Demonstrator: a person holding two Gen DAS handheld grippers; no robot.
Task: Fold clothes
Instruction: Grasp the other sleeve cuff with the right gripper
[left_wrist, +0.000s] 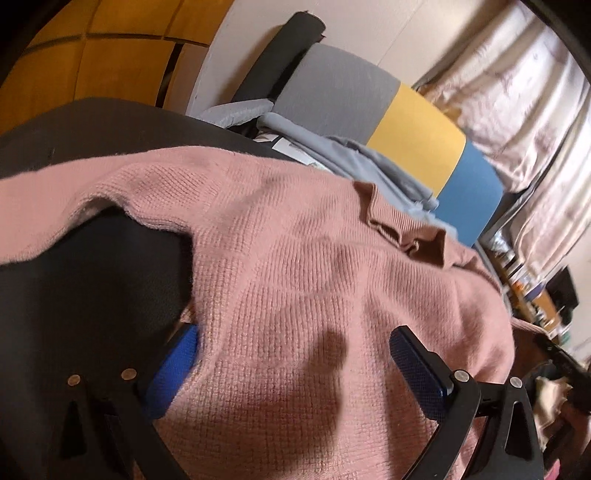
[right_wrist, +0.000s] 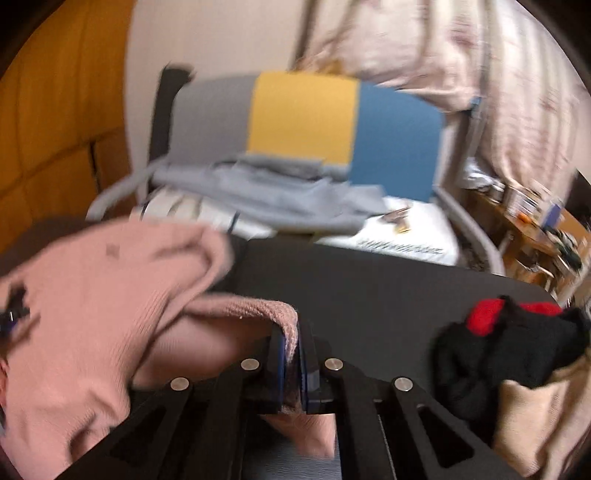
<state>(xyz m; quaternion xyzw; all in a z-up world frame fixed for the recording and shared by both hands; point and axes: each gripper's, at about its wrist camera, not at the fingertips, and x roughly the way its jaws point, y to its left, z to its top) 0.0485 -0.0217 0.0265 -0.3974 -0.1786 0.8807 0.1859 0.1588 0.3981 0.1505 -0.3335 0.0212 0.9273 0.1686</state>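
Note:
A pink knit sweater (left_wrist: 295, 258) lies spread on a dark table (left_wrist: 85, 122). My left gripper (left_wrist: 295, 354) is open, its blue pads wide apart just above the sweater's body. In the right wrist view the sweater (right_wrist: 92, 295) is bunched at the left, and my right gripper (right_wrist: 291, 354) is shut on its edge, holding it a little above the table (right_wrist: 388, 291).
A black and red garment (right_wrist: 509, 347) and a beige cloth (right_wrist: 532, 424) lie at the table's right. Behind the table stands a grey, yellow and blue chair (right_wrist: 306, 118) with grey clothes (right_wrist: 266, 192). Curtains (left_wrist: 524, 110) and a cluttered shelf (right_wrist: 535, 229) are at the right.

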